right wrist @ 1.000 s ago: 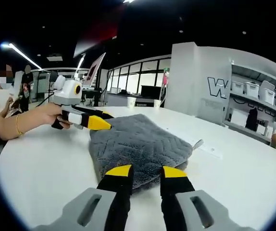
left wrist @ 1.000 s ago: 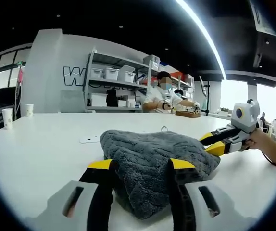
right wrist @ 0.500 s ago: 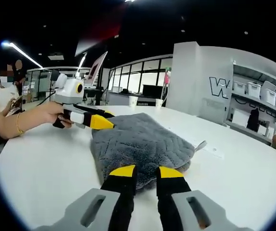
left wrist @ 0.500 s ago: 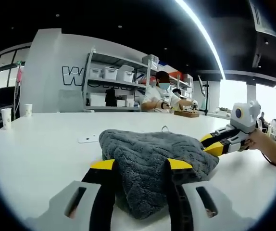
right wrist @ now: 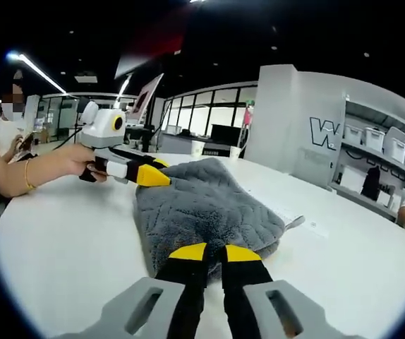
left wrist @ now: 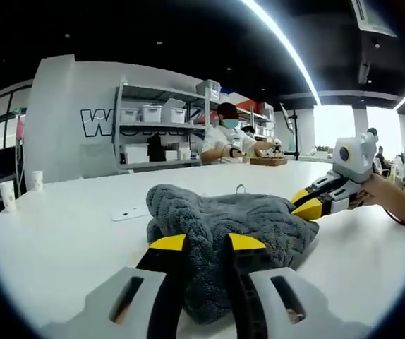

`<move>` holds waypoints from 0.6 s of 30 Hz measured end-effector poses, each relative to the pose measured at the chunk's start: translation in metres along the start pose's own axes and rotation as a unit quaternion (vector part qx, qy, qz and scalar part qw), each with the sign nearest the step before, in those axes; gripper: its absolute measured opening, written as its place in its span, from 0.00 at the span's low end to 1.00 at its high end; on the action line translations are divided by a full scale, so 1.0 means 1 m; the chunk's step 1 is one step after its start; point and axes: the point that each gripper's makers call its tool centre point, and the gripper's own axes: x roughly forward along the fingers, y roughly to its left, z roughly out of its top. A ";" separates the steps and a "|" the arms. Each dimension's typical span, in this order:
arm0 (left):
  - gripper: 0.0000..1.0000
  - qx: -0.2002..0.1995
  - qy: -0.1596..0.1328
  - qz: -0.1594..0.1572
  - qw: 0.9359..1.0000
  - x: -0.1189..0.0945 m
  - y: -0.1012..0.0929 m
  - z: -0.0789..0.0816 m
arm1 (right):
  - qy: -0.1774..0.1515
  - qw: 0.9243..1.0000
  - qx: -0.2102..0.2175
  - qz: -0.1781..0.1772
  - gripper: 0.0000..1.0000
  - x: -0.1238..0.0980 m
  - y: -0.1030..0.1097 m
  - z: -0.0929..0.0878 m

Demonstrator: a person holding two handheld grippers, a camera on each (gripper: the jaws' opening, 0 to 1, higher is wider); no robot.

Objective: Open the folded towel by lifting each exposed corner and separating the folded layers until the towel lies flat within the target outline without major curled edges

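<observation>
towel (left wrist: 234,219): grey, quilted, folded into a thick pad on the white table (left wrist: 61,226), lying between your two grippers. since a second ago its near edge in the left gripper view has bunched and risen into a rumpled ridge; in the right gripper view its near corner (right wrist: 213,236) is now drawn in between the yellow tips.

left gripper (left wrist: 206,244): jaws have narrowed over the last second and now pinch a fold of pile at the towel's near edge. in the right gripper view it (right wrist: 149,176) sits at the towel's far left edge, held by your hand (right wrist: 68,164).

right gripper (right wrist: 215,252): jaws have come nearly together on the towel's near corner; whether they hold one layer or several, you cannot tell. in the left gripper view it (left wrist: 308,205) meets the towel's right side.

meaning for the task: both ends look gripped, so you appear ready to lift and part the layers; the towel is not yet opened. no target outline can be made out.

surroundings: small white tag (left wrist: 126,212) on the table left of the towel; paper cups (left wrist: 8,193) far left; shelving with bins (left wrist: 153,116) and a seated person (left wrist: 227,138) far behind.
</observation>
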 end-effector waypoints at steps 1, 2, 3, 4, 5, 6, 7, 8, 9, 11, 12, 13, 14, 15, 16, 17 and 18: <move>0.19 0.002 0.002 -0.001 1.000 0.000 0.000 0.000 | 0.000 1.000 -0.002 0.000 0.01 0.000 0.000 0.000; 0.18 0.004 0.004 -0.002 1.000 -0.001 -0.001 -0.001 | -0.001 1.000 -0.003 -0.001 0.01 -0.001 0.001 0.001; 0.18 0.007 0.006 -0.004 1.000 -0.001 -0.002 0.000 | -0.002 1.000 -0.004 -0.001 0.01 -0.001 0.001 0.002; 0.18 0.009 0.006 -0.005 1.000 -0.002 -0.002 0.001 | -0.005 1.000 -0.004 -0.002 0.01 -0.002 0.001 0.004; 0.18 0.010 0.005 -0.007 1.000 -0.003 -0.002 0.001 | -0.006 1.000 -0.004 -0.003 0.01 -0.003 0.001 0.005; 0.18 0.009 0.004 -0.008 1.000 -0.003 -0.002 0.001 | -0.007 1.000 -0.005 -0.003 0.01 -0.003 0.001 0.005; 0.18 0.008 0.004 -0.008 1.000 -0.004 -0.002 0.001 | -0.009 1.000 -0.004 -0.003 0.01 -0.004 0.001 0.006; 0.18 0.007 0.004 -0.009 1.000 -0.004 -0.002 0.001 | -0.009 1.000 -0.004 -0.002 0.01 -0.004 0.001 0.007; 0.18 0.006 0.004 -0.011 1.000 -0.004 -0.002 0.001 | -0.009 1.000 -0.005 -0.002 0.01 -0.004 0.001 0.007; 0.18 0.006 0.004 -0.013 1.000 -0.004 -0.003 0.001 | -0.009 1.000 -0.006 -0.001 0.01 -0.005 0.002 0.007; 0.18 0.007 0.005 -0.015 1.000 -0.005 -0.003 0.001 | -0.008 1.000 -0.005 0.000 0.01 -0.006 0.002 0.007; 0.18 0.010 0.006 -0.017 1.000 -0.006 -0.003 0.002 | -0.008 1.000 -0.005 0.002 0.01 -0.007 0.003 0.007; 0.18 0.011 0.007 -0.018 1.000 -0.006 -0.004 0.002 | -0.008 1.000 -0.005 0.003 0.01 -0.008 0.004 0.008; 0.18 0.011 0.009 -0.020 1.000 -0.007 -0.003 0.002 | -0.009 1.000 -0.006 0.004 0.01 -0.009 0.004 0.008; 0.18 0.010 0.009 -0.021 1.000 -0.007 -0.003 0.002 | -0.010 1.000 -0.006 0.004 0.01 -0.009 0.005 0.009; 0.18 0.010 0.010 -0.022 1.000 -0.008 -0.003 0.002 | -0.010 1.000 -0.006 0.005 0.01 -0.009 0.005 0.009; 0.18 0.009 0.010 -0.023 1.000 -0.008 -0.003 0.002 | -0.010 1.000 -0.005 0.006 0.01 -0.008 0.004 0.009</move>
